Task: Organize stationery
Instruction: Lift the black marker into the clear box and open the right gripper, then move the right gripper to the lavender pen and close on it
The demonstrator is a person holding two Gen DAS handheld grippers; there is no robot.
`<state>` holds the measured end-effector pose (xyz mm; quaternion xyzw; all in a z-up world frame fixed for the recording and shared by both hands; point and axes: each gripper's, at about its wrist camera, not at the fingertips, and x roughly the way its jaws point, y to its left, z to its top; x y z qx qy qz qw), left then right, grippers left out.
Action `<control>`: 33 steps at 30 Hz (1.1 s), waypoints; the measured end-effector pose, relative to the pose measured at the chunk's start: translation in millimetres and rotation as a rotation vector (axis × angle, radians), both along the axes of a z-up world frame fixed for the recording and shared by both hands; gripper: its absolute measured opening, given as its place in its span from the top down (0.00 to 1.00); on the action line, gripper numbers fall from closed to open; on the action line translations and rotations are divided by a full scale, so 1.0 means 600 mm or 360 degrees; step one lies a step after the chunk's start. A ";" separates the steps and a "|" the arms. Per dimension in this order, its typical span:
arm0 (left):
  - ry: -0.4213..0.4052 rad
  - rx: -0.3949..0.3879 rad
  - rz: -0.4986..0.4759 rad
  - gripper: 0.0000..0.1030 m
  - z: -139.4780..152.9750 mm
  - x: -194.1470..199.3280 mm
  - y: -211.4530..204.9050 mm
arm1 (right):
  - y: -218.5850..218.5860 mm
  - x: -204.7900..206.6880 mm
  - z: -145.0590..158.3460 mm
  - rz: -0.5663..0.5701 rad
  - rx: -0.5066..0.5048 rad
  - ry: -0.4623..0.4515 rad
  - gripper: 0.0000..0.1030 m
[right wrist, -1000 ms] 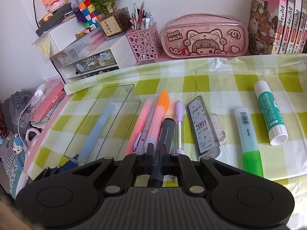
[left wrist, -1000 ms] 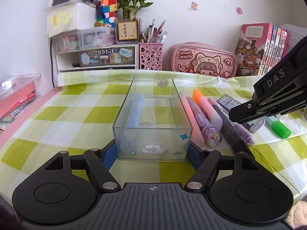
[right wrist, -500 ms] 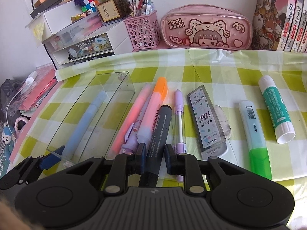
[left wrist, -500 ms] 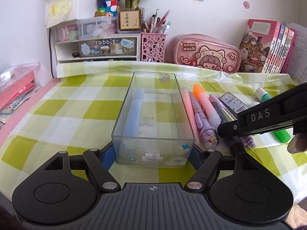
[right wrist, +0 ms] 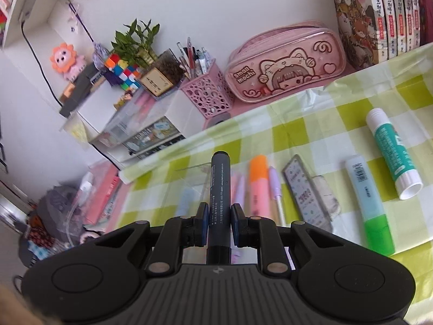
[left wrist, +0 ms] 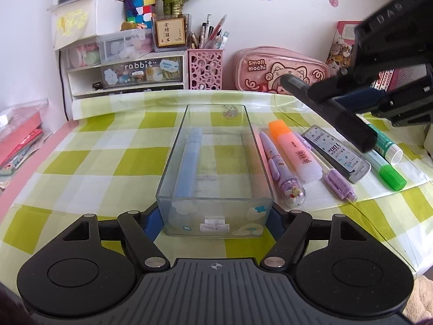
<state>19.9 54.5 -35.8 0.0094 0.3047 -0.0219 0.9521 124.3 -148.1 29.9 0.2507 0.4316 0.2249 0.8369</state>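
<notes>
Left wrist view: the left gripper point(left wrist: 215, 214) has its fingers clamped on the near end of the clear box point(left wrist: 215, 168), one blue pad on each side wall, and a blue pen point(left wrist: 188, 162) lies inside along the wall by the left finger. Past the right finger, on the checked cloth point(left wrist: 94, 162), lie a purple character pen point(left wrist: 281, 173), an orange highlighter point(left wrist: 295, 151), a lead case point(left wrist: 335, 153) and a green highlighter point(left wrist: 389, 173). Up high, the right gripper point(right wrist: 219, 224) is pinched tight on the black marker point(right wrist: 220, 195), lifted off the cloth, its barrel running straight out between the fingers.
</notes>
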 end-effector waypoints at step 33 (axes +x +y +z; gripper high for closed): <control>-0.0019 -0.0034 -0.0009 0.29 -0.001 -0.004 0.004 | 0.078 0.057 -0.071 -0.0044 0.0320 0.0420 0.80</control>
